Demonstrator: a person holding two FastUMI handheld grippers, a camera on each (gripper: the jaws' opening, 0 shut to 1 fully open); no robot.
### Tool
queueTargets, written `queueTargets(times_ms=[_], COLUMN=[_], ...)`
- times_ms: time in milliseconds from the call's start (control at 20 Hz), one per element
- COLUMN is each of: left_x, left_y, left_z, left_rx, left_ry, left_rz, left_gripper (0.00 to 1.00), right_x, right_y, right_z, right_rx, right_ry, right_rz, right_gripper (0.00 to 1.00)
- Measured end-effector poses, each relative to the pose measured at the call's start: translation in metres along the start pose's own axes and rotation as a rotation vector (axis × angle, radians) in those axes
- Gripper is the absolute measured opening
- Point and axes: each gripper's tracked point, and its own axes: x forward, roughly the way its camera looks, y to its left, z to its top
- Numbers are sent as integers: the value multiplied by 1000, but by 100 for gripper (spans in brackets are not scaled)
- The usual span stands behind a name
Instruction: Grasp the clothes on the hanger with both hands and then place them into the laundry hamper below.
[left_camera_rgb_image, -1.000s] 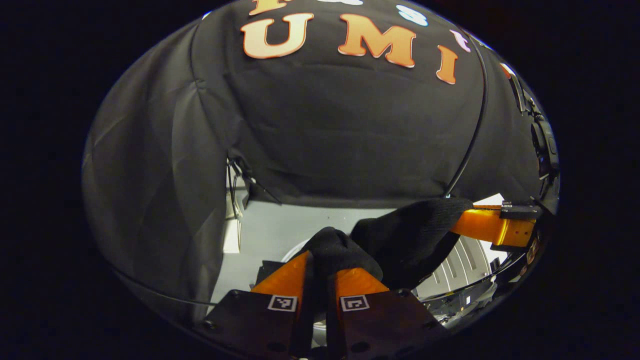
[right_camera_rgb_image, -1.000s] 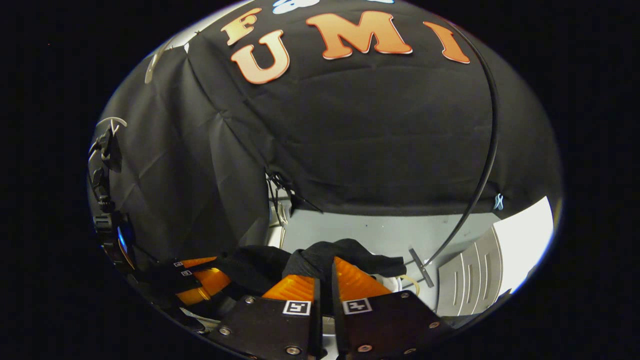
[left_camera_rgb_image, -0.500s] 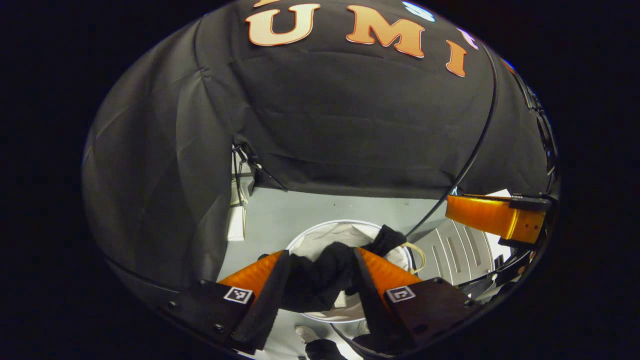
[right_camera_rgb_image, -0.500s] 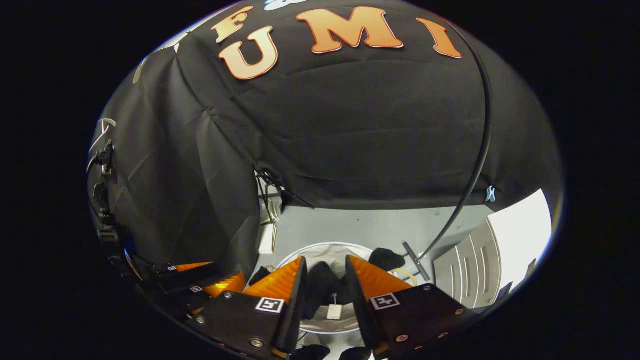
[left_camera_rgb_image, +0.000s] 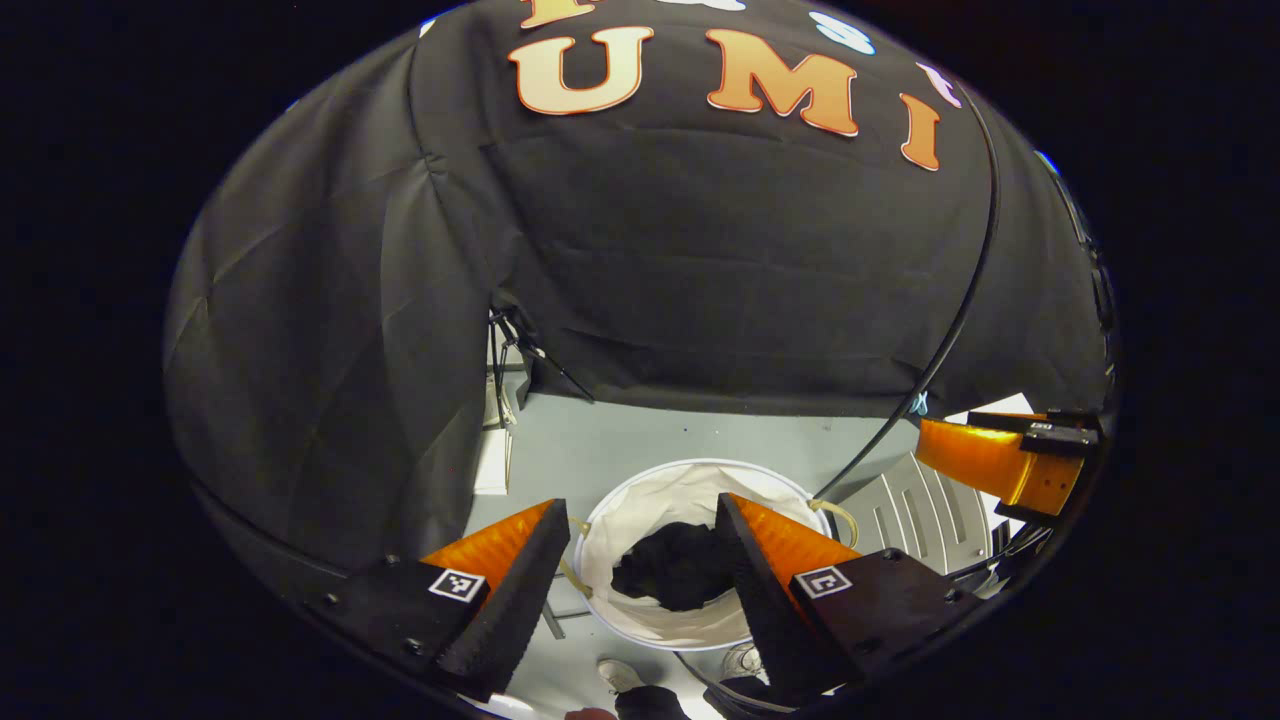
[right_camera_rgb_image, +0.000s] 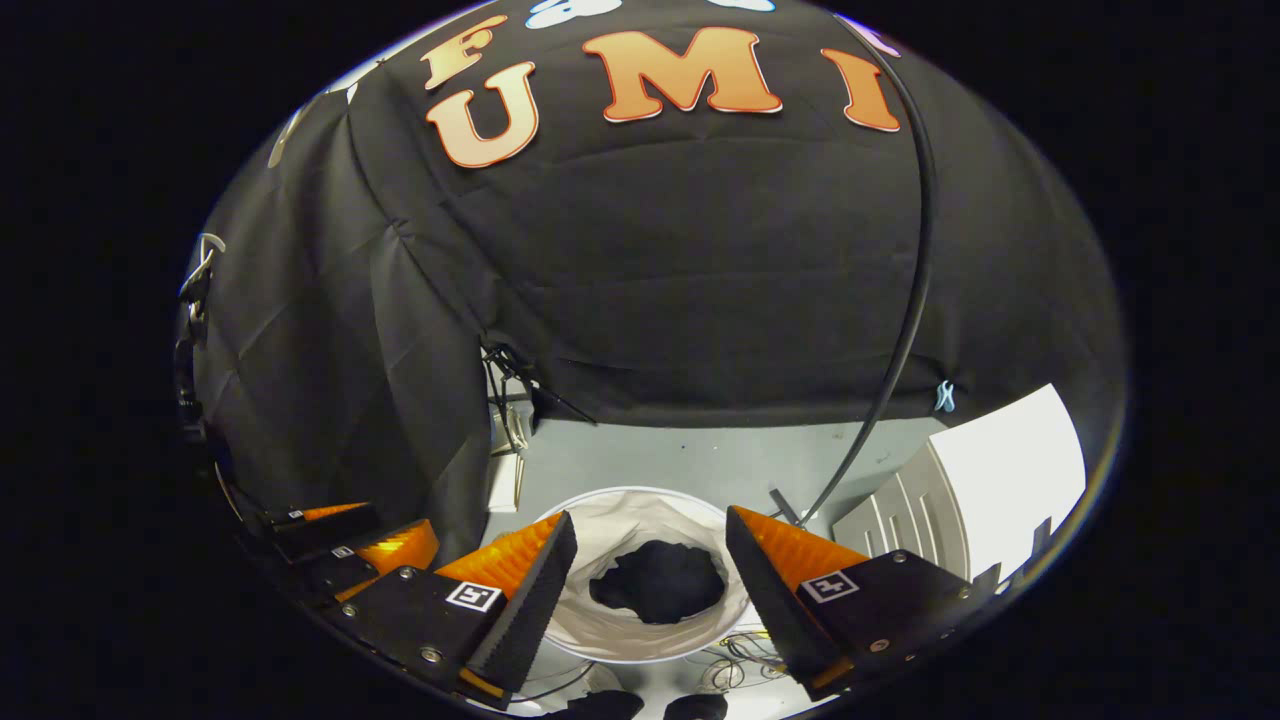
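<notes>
Hovering over the laundry hamper (left_camera_rgb_image: 700, 480), the left hand-held gripper (left_camera_rgb_image: 640, 545) had its fingers spread wide with nothing between them. The right hand-held gripper (right_camera_rgb_image: 650, 555) was the same: wide apart, gripping nothing, above the hamper rim (right_camera_rgb_image: 640, 492).

The clothes (left_camera_rgb_image: 675, 565), a dark bundle, lay crumpled inside the hamper on its white liner, clear of both sets of fingers. In the right gripper view the bundle (right_camera_rgb_image: 660, 582) sat near the middle of the hamper's bottom, framed between the two fingers.

The hamper was round and white, standing on the grey floor (left_camera_rgb_image: 640, 440). A tan handle loop (left_camera_rgb_image: 840, 515) stuck out at its rim on the right side of the left gripper view.

The right hand-held gripper also showed at the right edge of the left gripper view (left_camera_rgb_image: 1010, 455), off to the side of the hamper. The left one showed low at the left in the right gripper view (right_camera_rgb_image: 370, 545).

A black cable (right_camera_rgb_image: 900, 300) ran down the booth wall to the floor near a white slatted panel (right_camera_rgb_image: 900, 510). Shoes (left_camera_rgb_image: 620, 675) were visible on the floor just below the hamper.
</notes>
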Motion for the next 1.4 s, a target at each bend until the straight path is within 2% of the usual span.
queueTargets(times_ms=[200,400,600,800,900,950,1100,1250,1300,1350,1400], left_x=[-41,-109,-181,-241,-268,-279,-299,-303,-303,-302,-302], left_y=[10,31,48,45,44,41,30,30,29,27,22], left_z=[38,98,172,220,241,249,262,275,273,272,270], left_rx=[-48,-74,-59,-62,-48,-41,-49,-52,-51,-54,-58], left_ry=[-108,-301,-520,-686,-737,-755,-795,-825,-825,-822,-816], left_rz=[7,33,59,37,26,26,4,20,33,40,42], left_gripper=[97,97,96,95,95,95,94,94,97,95,95], right_x=[-49,-107,-168,-229,-265,-281,-324,-341,-345,-345,-346], right_y=[-8,-23,-37,-31,-33,-34,-38,-40,-43,-48,-52], right_z=[25,62,108,161,187,198,223,232,233,232,232], right_rx=[1,-14,-66,-98,-116,-133,-188,-186,-184,-184,-183], right_ry=[-85,-207,-349,-506,-588,-624,-715,-769,-781,-788,-790], right_rz=[-29,-71,-116,-120,-123,-127,-162,-155,-156,-158,-160], right_gripper=[93,93,93,93,93,100,100,100,85,100,100])
